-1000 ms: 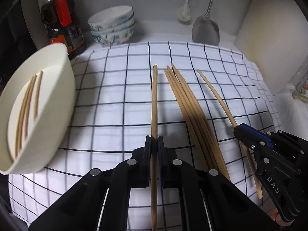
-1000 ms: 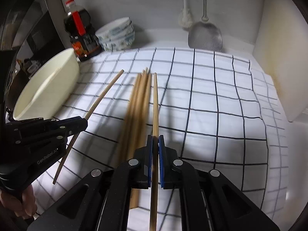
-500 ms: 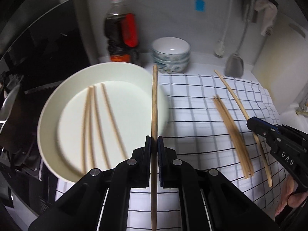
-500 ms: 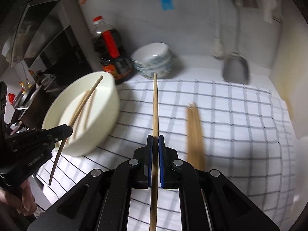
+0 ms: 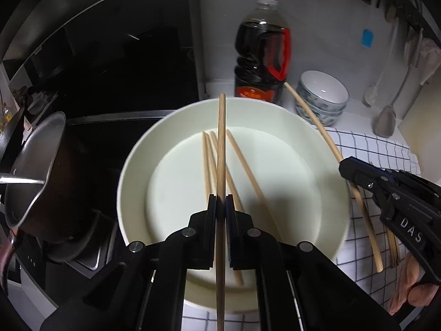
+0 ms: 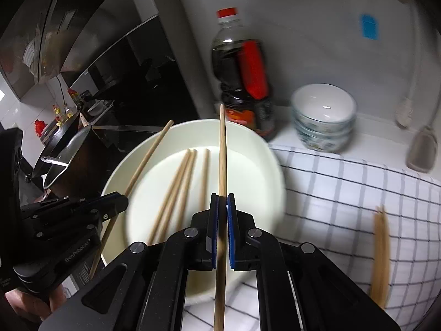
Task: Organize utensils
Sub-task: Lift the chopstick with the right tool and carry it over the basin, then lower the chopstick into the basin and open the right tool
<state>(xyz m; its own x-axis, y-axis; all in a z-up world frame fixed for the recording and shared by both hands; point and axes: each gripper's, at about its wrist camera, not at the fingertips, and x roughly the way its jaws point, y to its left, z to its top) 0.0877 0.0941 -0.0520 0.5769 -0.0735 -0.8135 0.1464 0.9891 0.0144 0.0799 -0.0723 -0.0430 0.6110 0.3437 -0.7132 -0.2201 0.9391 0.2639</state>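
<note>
My left gripper is shut on a wooden chopstick, held lengthwise over the white bowl. Three chopsticks lie in the bowl's bottom. My right gripper is shut on another chopstick, which points across the bowl's right half. In the left wrist view the right gripper hangs at the bowl's right rim with its stick. In the right wrist view the left gripper hangs at the bowl's left rim with its stick. A few more chopsticks lie on the checked cloth.
A dark sauce bottle with a red handle and stacked patterned bowls stand behind the white bowl. A metal pot sits on the dark stove at the left. A spatula hangs at the back wall.
Both grippers have swung left and upward from the checked cloth to above the white bowl, each still carrying its chopstick. The loose chopsticks stay behind on the cloth.
</note>
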